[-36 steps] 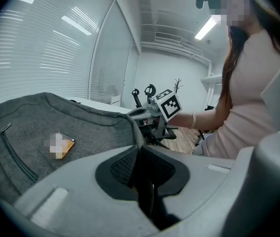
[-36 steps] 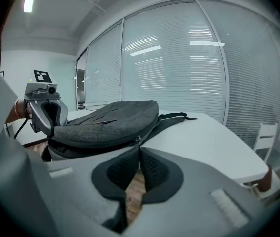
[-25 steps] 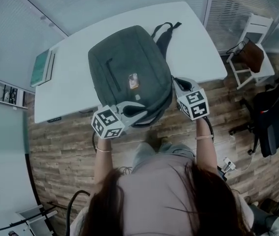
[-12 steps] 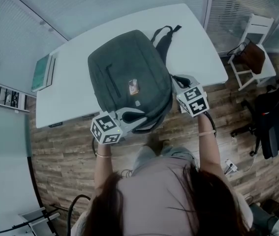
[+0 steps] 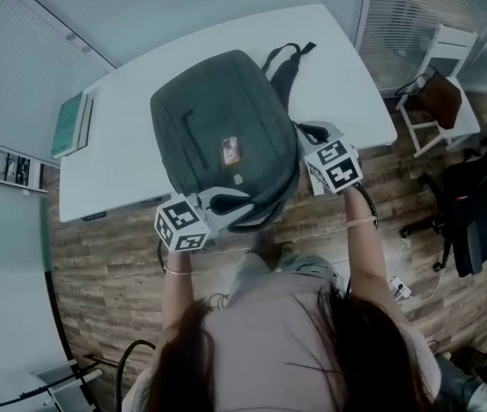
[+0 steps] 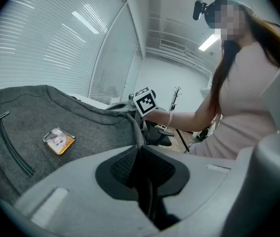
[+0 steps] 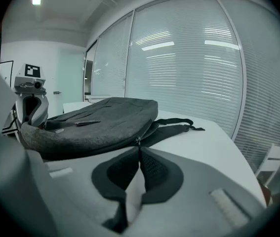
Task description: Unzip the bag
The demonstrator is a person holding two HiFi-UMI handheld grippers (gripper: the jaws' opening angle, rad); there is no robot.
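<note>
Head view: the right gripper [image 5: 305, 141] is found farther along the side of the bag [image 5: 222, 118] than a second ago, while the left gripper [image 5: 239, 206] is kept at the bag's near end. The right jaws are pinched together on the zipper pull [image 7: 138, 142] just ahead of them. The left jaws are clamped on the bag's edge fabric. From above, both sets of jaws are hidden, and how far the zip is parted cannot be made out.

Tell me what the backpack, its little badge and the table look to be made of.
Backpack: woven grey fabric, matte, with a heathered, felt-like grain.
Badge: probably plastic or coated metal, since it is glossy and catches light.
Table: smooth white top, likely laminate; the core cannot be told.
</note>
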